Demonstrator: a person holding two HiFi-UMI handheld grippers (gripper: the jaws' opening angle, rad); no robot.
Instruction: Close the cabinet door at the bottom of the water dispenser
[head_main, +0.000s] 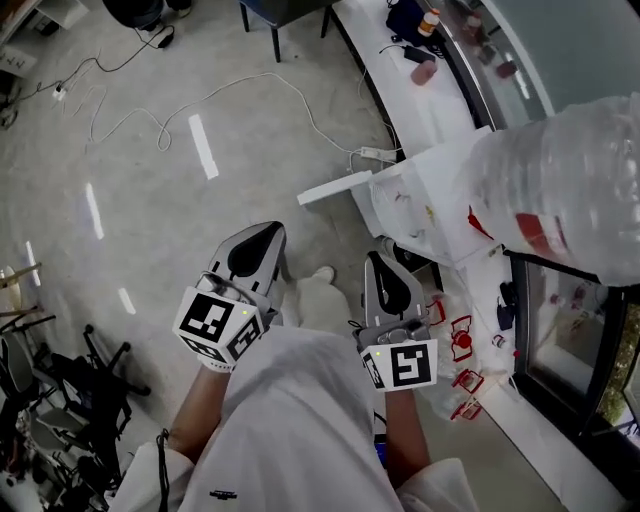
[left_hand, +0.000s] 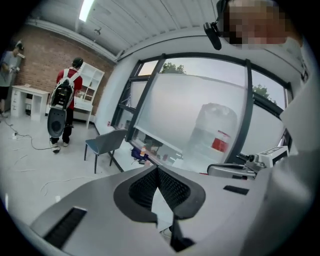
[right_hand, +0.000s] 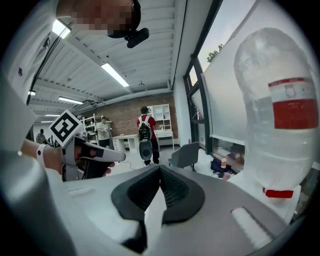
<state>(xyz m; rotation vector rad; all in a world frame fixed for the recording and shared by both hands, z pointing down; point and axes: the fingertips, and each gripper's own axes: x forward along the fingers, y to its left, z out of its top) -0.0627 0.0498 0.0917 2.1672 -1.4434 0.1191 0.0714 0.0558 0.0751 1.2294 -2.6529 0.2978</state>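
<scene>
In the head view the white water dispenser (head_main: 425, 205) stands at the right, with a large clear bottle (head_main: 565, 180) on top. A white cabinet door (head_main: 335, 187) juts out leftward from its base, standing open. My left gripper (head_main: 262, 232) and right gripper (head_main: 380, 258) hang side by side over the floor, short of the door and touching nothing. Both are shut and empty, the pads meeting at the tips in the left gripper view (left_hand: 158, 168) and the right gripper view (right_hand: 160, 167). The bottle (right_hand: 280, 125) looms close on the right of the right gripper view and stands further off (left_hand: 212, 132) in the left one.
A power strip (head_main: 375, 153) with cables lies on the floor beyond the door. A window ledge (head_main: 440, 105) runs along the right, carrying small items, with red clips (head_main: 462, 340) nearby. A chair (left_hand: 105, 142) and a person (left_hand: 65, 105) stand farther off. Dark equipment (head_main: 60, 390) sits at lower left.
</scene>
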